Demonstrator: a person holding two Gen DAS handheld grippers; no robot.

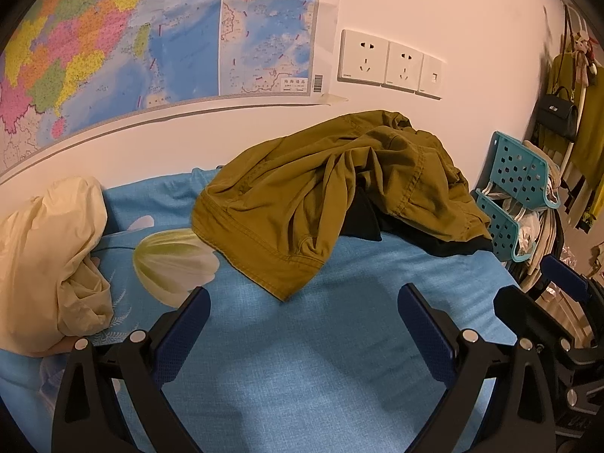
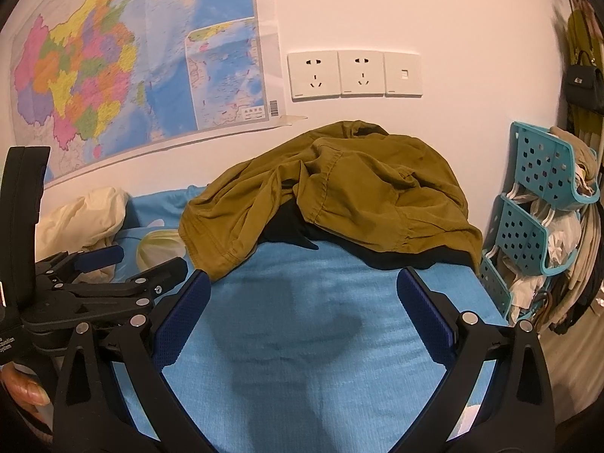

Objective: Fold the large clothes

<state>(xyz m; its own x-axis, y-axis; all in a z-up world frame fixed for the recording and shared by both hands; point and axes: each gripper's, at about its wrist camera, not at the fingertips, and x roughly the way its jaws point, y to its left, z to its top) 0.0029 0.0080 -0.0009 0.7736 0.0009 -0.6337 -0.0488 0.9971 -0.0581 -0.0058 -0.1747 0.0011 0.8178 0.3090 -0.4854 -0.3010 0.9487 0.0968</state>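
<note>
1. An olive-green garment (image 1: 332, 192) is lying crumpled in a heap on the blue bed sheet (image 1: 302, 339), toward the far edge near the white wall, and is overlapping a black garment (image 1: 362, 219) underneath it.
2. The left gripper (image 1: 304, 298) is hovering over bare sheet just short of the heap, jaws spread wide and holding nothing.
3. The right gripper (image 2: 304, 279) is hanging beside it, likewise gaping wide and empty, its fingers (image 2: 181, 321) pointing at the olive garment's near hem.
4. A cream bundle of cloth (image 1: 49, 264) is sitting on the sheet to the left, well apart from the heap.
5. A teal perforated rack (image 2: 540, 204) stuffed with fabric is standing past the bed's right edge.
6. A colourful map (image 2: 113, 68) and a row of wall sockets (image 2: 355, 73) are showing on the wall behind.
</note>
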